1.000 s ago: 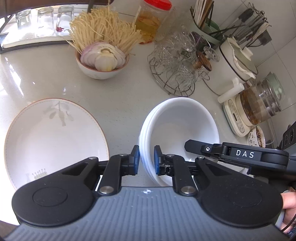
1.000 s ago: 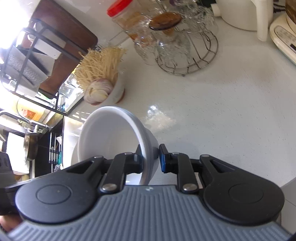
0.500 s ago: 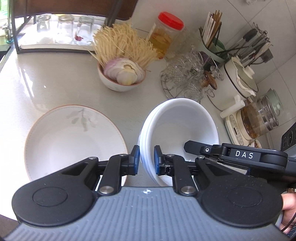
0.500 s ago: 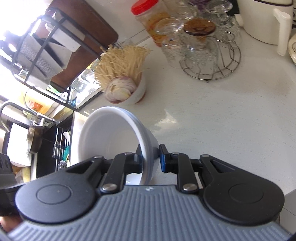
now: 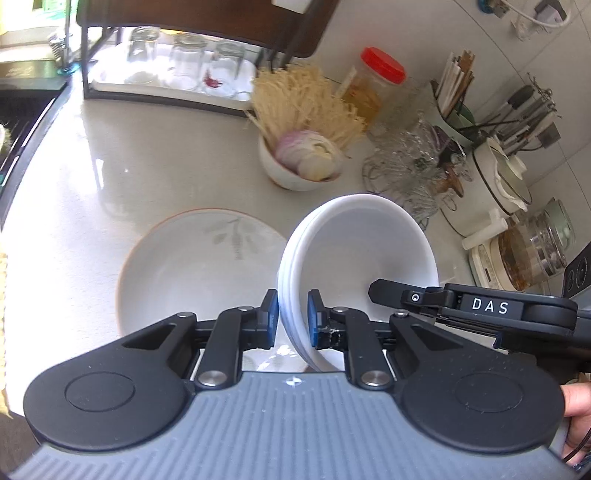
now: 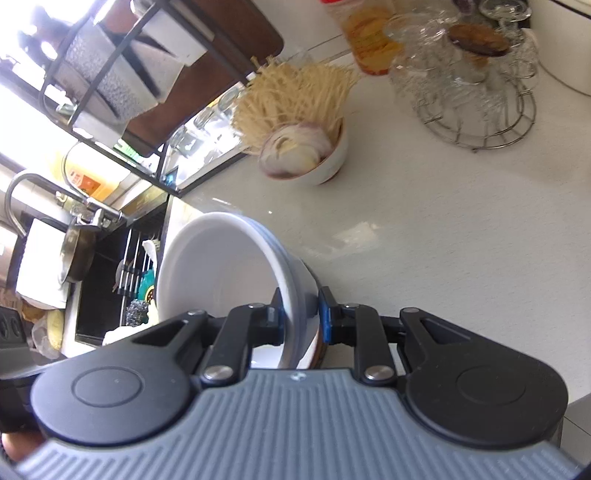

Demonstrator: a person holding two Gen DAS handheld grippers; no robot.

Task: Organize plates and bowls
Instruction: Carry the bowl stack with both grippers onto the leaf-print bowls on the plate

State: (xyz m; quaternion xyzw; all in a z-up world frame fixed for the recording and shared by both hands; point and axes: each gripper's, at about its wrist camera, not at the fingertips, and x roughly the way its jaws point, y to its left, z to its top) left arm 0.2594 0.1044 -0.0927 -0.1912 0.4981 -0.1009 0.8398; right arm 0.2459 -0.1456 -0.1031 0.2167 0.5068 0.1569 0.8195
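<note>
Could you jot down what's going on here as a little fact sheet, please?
Place: kitchen counter
Left claw: shut on the rim of the stacked white bowls
Right claw: shut on the opposite rim of the same stack
Stack: tilted, held by both claws
Beside it: patterned plate on the counter
Behind: bowl of noodles and onion, glass rack, red-lidded jar

Pale glossy countertop, tiled wall, black rack, sink faucet, bright daylight.
</note>
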